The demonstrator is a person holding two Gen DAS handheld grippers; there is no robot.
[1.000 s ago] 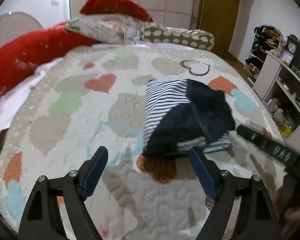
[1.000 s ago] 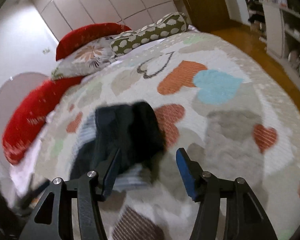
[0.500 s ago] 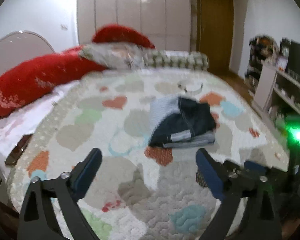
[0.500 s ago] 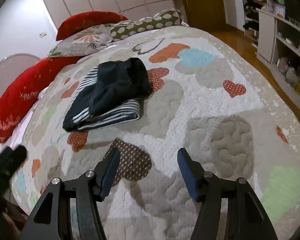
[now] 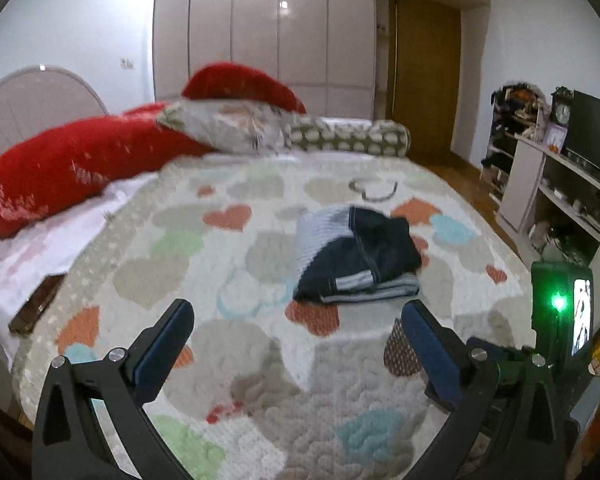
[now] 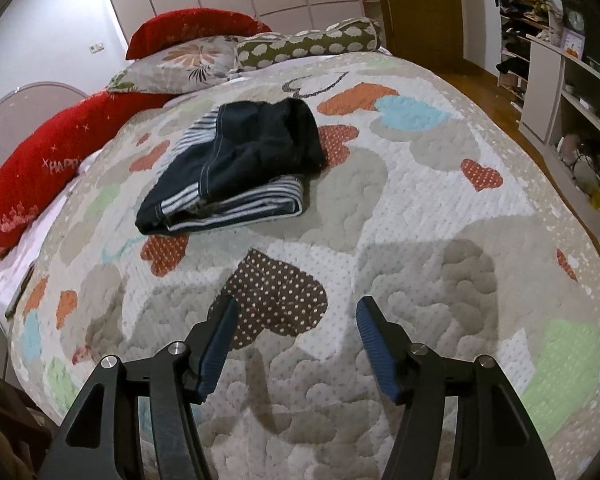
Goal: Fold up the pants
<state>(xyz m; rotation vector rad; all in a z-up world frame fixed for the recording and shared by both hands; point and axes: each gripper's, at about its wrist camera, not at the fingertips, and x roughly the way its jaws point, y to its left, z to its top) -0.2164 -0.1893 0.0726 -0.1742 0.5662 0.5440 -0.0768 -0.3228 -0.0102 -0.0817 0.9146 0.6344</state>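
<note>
**Folded pants lie ahead of both my grippers**

The pants (image 5: 356, 258) (image 6: 236, 168) sit on the heart-patterned quilt (image 5: 228, 344) (image 6: 420, 208), well apart from my tools and beyond their tips. My left gripper (image 5: 296, 320) is spread wide and holds nothing; my right gripper (image 6: 296, 320) is likewise spread and empty, over a brown dotted heart (image 6: 276, 296). The pants are a compact folded bundle: dark navy cloth with pale stitching on top, striped fabric showing at the side and along the lower edge.
</note>
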